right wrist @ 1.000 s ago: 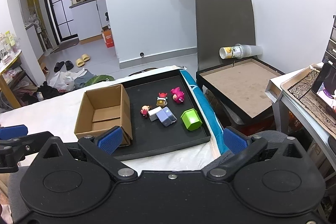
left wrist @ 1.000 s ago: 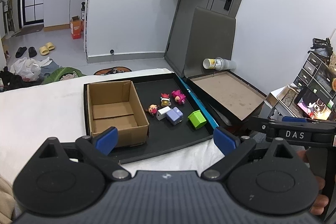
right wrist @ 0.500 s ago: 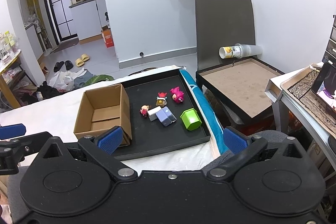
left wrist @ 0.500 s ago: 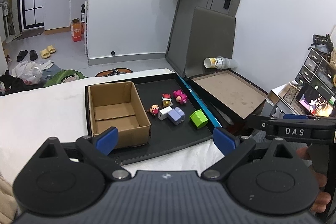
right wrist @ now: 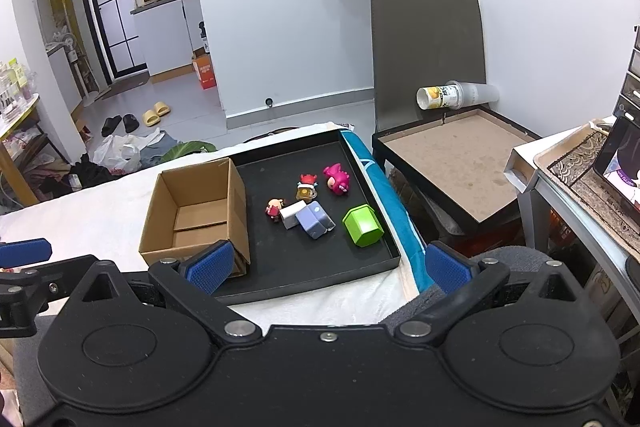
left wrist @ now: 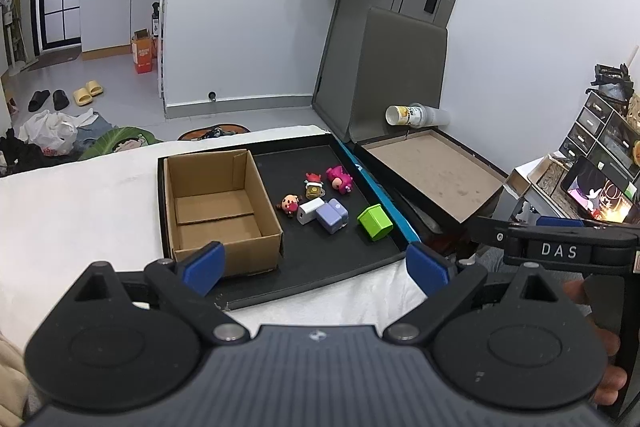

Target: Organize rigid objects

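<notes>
Both tongs were held wide apart and empty: left tongs [left wrist: 316, 263], right tongs [right wrist: 328, 265], short of the black tray [right wrist: 360, 267]. The empty cardboard box [right wrist: 236, 203] stood in the tray's left half. Loose at its right lay a green block [right wrist: 362, 227], a lavender block [right wrist: 314, 219], a white block [right wrist: 291, 213] touching it, and three small figurines [right wrist: 307, 187]. Risk judged: a grasp on the touching blocks could knock neighbours; the light box could be shoved aside.
</notes>
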